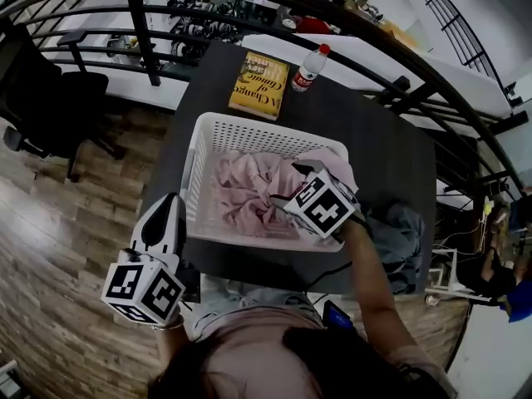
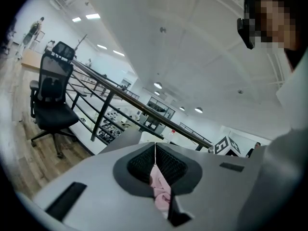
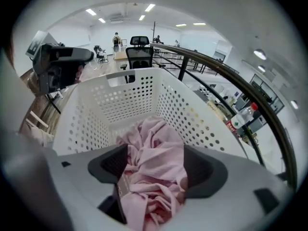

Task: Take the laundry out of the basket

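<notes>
The right gripper points steeply down into the white perforated laundry basket. Its 2 jaws stand wide apart, and the crumpled pink laundry bulges up between them. The cloth brushes the inner faces, but the pads do not clamp it. The pink laundry lies on the basket's floor, bunched toward the side nearest the person.

The left gripper is held low at the person's left, beside the near-left corner of the basket and off the table's edge. Its jaws are closed, tips meeting. A small fold of pink fabric is caught between them toward the near end.

The basket stands on a dark table. Just to its right, a grey garment is heaped on the tabletop. Beyond the basket lie 1 yellow book and 1 clear water bottle with a red cap, side by side. A dark metal railing curves behind the table, and a black office chair stands on the wooden floor to the left.
</notes>
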`<move>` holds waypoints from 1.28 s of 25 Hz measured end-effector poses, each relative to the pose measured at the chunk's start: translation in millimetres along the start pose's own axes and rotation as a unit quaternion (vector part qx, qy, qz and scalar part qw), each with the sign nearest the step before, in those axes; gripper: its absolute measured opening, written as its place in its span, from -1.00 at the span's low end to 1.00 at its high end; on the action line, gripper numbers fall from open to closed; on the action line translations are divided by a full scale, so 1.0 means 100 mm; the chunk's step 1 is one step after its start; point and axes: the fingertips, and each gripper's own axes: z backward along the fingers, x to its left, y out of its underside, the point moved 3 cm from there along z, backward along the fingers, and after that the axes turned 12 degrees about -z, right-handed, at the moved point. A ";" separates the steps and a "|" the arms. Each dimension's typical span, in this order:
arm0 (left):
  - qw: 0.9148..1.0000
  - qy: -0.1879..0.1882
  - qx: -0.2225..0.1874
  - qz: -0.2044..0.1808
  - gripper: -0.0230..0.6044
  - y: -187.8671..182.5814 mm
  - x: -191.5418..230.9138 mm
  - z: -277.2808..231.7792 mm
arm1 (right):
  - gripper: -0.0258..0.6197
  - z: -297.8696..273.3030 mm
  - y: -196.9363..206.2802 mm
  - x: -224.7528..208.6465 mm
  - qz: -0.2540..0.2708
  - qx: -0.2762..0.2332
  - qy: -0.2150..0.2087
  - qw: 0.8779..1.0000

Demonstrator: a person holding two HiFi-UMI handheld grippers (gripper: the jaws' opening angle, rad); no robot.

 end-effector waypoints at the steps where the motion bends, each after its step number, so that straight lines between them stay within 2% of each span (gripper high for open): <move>1: 1.000 -0.008 0.001 0.004 -0.93 0.02 0.03 0.01 | 0.17 -0.06 -0.01 -0.02 0.003 0.009 -0.003 1.000; 9: 0.998 -0.060 0.008 0.029 -0.93 0.18 0.25 0.11 | 0.28 -0.57 0.01 -0.09 0.016 0.078 -0.005 0.997; 18: 0.995 -0.087 0.019 0.038 -0.93 0.29 0.32 0.16 | 0.29 -1.12 0.20 -0.15 -0.008 0.153 -0.023 0.988; 29: 0.996 -0.077 0.033 0.038 -0.93 0.37 0.28 0.08 | 0.27 -1.43 0.36 -0.15 -0.036 0.207 -0.068 0.975; 32: 0.996 -0.072 0.035 0.035 -0.93 0.36 0.26 0.07 | 0.03 -1.44 0.38 -0.10 -0.028 0.211 -0.084 0.974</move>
